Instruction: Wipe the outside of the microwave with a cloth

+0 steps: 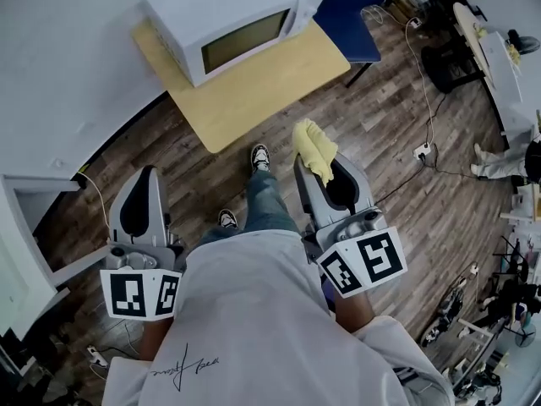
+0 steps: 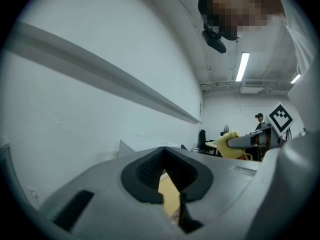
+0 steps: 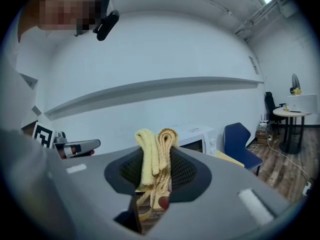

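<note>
Cloth: you have one yellow terry cloth (image 1: 314, 149), folded and pinched in your right hand-held gripper (image 1: 319, 166), with its end poking past the jaw tips.
Microwave: there is one white box microwave (image 1: 228, 19) with a dark door window, on a light wooden surface (image 1: 262, 87), well ahead of the cloth and apart from it.
Left hand-held gripper (image 1: 145, 176): its jaws are drawn together on nothing, low at your left.
Around: one blue chair (image 1: 351, 11) stands just beside the surface, on a wood-plank floor (image 1: 380, 134).
In between: your two shoes (image 1: 260, 155) stand on the floor before the surface.
</note>
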The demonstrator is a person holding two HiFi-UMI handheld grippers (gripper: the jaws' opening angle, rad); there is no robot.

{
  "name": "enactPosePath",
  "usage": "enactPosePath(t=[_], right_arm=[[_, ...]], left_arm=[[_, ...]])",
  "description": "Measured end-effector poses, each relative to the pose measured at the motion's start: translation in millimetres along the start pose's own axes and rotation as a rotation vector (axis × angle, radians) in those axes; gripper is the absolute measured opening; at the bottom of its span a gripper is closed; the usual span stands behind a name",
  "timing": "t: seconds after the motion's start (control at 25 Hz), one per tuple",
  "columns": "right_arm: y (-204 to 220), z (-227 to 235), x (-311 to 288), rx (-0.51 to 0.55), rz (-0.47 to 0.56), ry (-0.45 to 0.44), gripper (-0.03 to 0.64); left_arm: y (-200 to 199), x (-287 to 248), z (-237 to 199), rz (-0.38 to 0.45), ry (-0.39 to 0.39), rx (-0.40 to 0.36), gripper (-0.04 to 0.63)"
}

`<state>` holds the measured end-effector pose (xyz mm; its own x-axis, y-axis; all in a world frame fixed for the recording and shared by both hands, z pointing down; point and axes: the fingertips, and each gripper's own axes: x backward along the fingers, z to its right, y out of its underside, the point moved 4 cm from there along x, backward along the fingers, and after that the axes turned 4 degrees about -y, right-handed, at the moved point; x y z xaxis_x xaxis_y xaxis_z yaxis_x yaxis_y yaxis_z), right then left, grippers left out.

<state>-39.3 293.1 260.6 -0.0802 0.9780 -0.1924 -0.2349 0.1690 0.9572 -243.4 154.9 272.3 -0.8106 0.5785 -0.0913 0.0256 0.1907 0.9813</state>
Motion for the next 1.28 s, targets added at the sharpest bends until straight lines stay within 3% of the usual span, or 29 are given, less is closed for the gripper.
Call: enactPosePath(t=[0.28,0.64,0.92,1.28], right_arm=[[-31.4,54.7,-81.5,-0.018,0.016,-0.117,0.124],[-81.8,140.0,-189.2,0.0,-0.037,-0.246,0.12],[-106.2,186.7,-261.7,0.129,-0.092,-0.394,0.115],[-140.7,230.7,-344.2,0.223,-0.146,-0.438,0.114]], left_arm=[[-15.4,-76.0,-5.8,0.034,-0.08,-0.052,-0.006],[-40.7,-184.5,-16.2,0.051,-0.233,-0.045,-0.008],[-38.6,-244.3,-16.9,0.066,-0.359,-0.051,-0.008],[-39.5,-266.8,-19.1,0.069,-0.437,-0.047,-0.009]])
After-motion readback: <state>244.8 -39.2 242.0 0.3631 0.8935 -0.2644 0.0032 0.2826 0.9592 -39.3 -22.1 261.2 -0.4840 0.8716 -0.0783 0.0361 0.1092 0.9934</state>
